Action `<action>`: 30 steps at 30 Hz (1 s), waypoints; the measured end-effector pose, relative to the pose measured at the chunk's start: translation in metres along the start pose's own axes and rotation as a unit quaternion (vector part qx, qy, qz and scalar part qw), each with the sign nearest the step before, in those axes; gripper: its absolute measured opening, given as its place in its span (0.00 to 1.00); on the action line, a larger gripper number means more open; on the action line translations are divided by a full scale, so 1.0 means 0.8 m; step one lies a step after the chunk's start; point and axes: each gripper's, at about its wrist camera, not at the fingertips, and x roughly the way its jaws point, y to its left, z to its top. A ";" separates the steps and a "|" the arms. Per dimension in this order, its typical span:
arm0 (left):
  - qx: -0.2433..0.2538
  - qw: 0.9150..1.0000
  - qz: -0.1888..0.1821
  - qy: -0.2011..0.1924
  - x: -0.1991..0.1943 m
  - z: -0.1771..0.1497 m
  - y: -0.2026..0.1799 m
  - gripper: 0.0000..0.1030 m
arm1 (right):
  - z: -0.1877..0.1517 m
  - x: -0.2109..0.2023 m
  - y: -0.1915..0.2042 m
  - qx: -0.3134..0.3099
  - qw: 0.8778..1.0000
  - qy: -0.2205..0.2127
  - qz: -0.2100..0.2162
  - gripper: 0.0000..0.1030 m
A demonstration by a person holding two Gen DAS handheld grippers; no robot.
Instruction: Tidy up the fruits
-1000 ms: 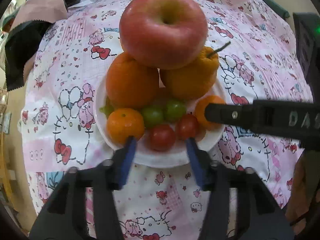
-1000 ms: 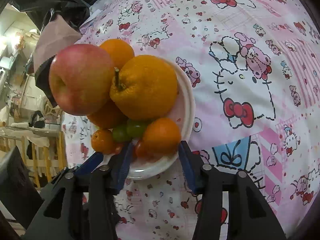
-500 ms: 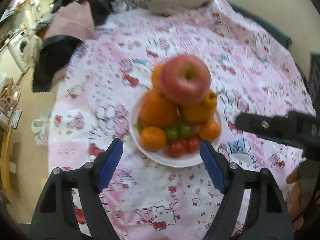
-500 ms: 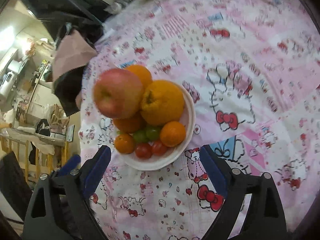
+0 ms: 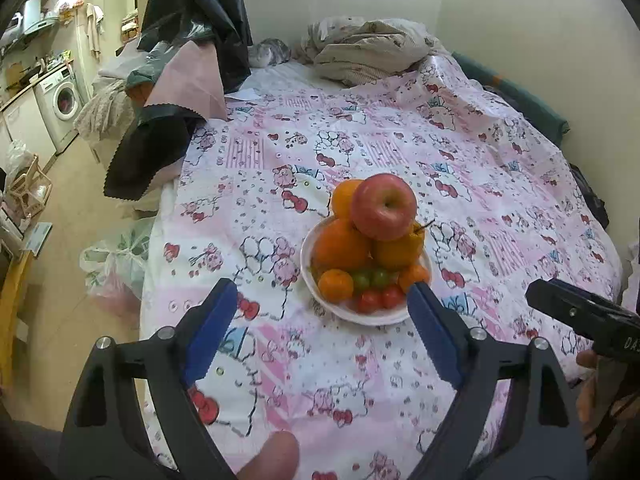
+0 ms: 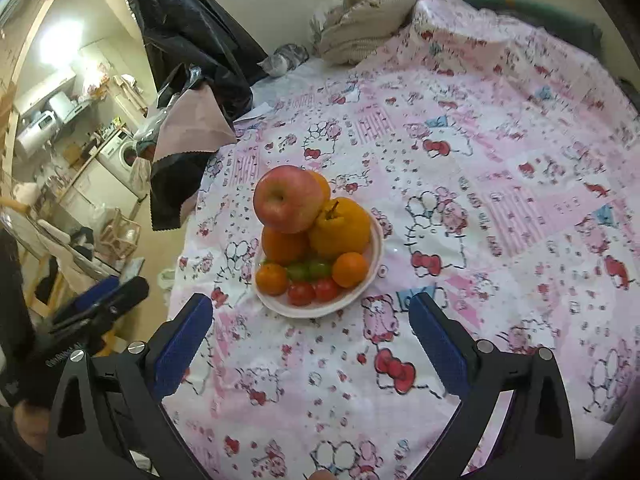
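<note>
On the white plate [image 6: 370, 280], at the middle of the pink cartoon-print cloth [image 6: 500, 208], one red apple [image 6: 287, 198] is stacked on three large oranges [image 6: 340, 228]. At the plate's 6 o'clock, two small mandarins [image 6: 350, 269], two green grapes [image 6: 319, 268] and two cherry tomatoes [image 6: 301, 293] are counted. The left gripper [image 5: 322, 326] and right gripper [image 6: 310, 334] are angled downward before the plate; their jaws have just been opening, with nothing between them.
</note>
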 end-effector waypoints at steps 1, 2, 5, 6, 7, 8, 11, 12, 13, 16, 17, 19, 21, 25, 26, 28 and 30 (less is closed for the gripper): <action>-0.001 1.000 -0.002 0.004 -0.004 -0.005 0.001 0.82 | -0.005 -0.005 0.001 -0.003 1.000 -0.004 -0.001 0.98; -0.003 1.000 -0.007 0.008 -0.007 -0.010 0.002 0.83 | -0.010 -0.010 0.003 -0.005 1.000 -0.007 -0.001 0.98; -0.011 1.000 -0.011 0.011 -0.019 -0.022 0.003 0.83 | -0.021 -0.020 0.006 -0.001 1.000 -0.011 -0.003 0.98; -0.013 1.000 -0.011 0.009 -0.023 -0.024 0.004 0.86 | -0.025 -0.023 0.006 0.001 1.000 -0.012 -0.004 0.98; -0.016 1.000 -0.010 0.006 -0.026 -0.026 0.006 0.88 | -0.028 -0.025 0.007 0.003 1.000 -0.012 -0.006 0.98; -0.020 1.000 -0.006 0.003 -0.030 -0.029 0.008 0.92 | -0.031 -0.025 0.008 0.003 1.000 -0.012 -0.009 0.98; -0.029 1.000 -0.005 -0.009 -0.036 -0.035 0.013 0.97 | -0.038 -0.023 0.014 -0.002 1.000 -0.016 -0.022 0.98; -0.027 1.000 -0.002 -0.015 -0.037 -0.036 0.014 0.97 | -0.040 -0.022 0.016 -0.007 0.999 -0.017 -0.027 0.98; -0.023 1.000 0.003 -0.019 -0.037 -0.038 0.013 0.97 | -0.041 -0.022 0.017 -0.010 0.999 -0.019 -0.034 0.98; -0.016 0.999 0.008 -0.034 -0.037 -0.038 0.012 0.97 | -0.044 -0.024 0.020 -0.020 0.998 -0.035 -0.055 0.99; -0.015 0.999 0.009 -0.036 -0.036 -0.038 0.012 0.99 | -0.043 -0.025 0.020 -0.021 0.997 -0.043 -0.055 1.00; -0.019 0.999 0.009 -0.036 -0.034 -0.037 0.014 0.99 | -0.042 -0.028 0.021 -0.025 0.996 -0.061 -0.063 1.00; -0.022 0.999 0.004 -0.034 -0.033 -0.038 0.013 1.00 | -0.041 -0.029 0.023 -0.028 0.995 -0.069 -0.070 1.00; -0.017 0.999 0.003 -0.050 -0.037 -0.037 0.008 1.00 | -0.040 -0.029 0.028 -0.039 0.993 -0.082 -0.077 1.00; -0.016 0.998 0.004 -0.054 -0.038 -0.036 0.007 1.00 | -0.039 -0.029 0.029 -0.044 0.992 -0.084 -0.081 1.00; -0.015 0.998 0.005 -0.058 -0.039 -0.037 0.006 1.00 | -0.039 -0.029 0.030 -0.046 0.991 -0.089 -0.083 1.00; -0.016 0.998 0.007 -0.059 -0.039 -0.037 0.007 1.00 | -0.038 -0.028 0.030 -0.047 0.991 -0.089 -0.085 1.00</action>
